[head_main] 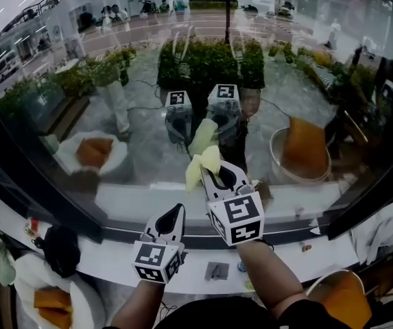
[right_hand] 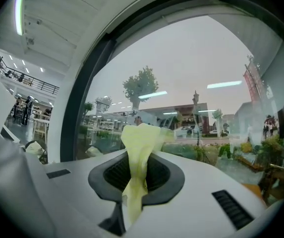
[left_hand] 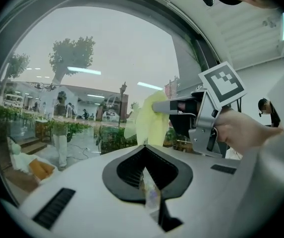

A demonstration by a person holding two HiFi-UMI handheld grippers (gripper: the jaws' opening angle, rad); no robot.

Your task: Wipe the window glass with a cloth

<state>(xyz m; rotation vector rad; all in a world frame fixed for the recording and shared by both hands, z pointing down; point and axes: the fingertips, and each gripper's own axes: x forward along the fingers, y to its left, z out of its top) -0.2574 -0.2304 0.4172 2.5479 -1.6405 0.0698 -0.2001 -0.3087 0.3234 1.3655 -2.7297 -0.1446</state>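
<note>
My right gripper (head_main: 218,175) is shut on a pale yellow cloth (head_main: 201,164). The cloth's bunched top is held up at the window glass (head_main: 141,108) and meets its own reflection there. In the right gripper view the cloth (right_hand: 139,150) rises out from between the jaws of the right gripper (right_hand: 136,182), with the pane just beyond. My left gripper (head_main: 173,214) hangs lower and to the left, above the sill, shut with nothing held. From the left gripper view, past the left gripper (left_hand: 149,185), I see the right gripper (left_hand: 177,105) pushing the cloth (left_hand: 149,120) towards the glass.
A white window sill (head_main: 107,252) runs below the pane, inside a black frame (head_main: 18,177). A small dark square (head_main: 217,271) lies on the sill. Below left are a plate (head_main: 86,310) with orange pieces and a black object (head_main: 60,249). A round bowl (head_main: 340,297) sits lower right.
</note>
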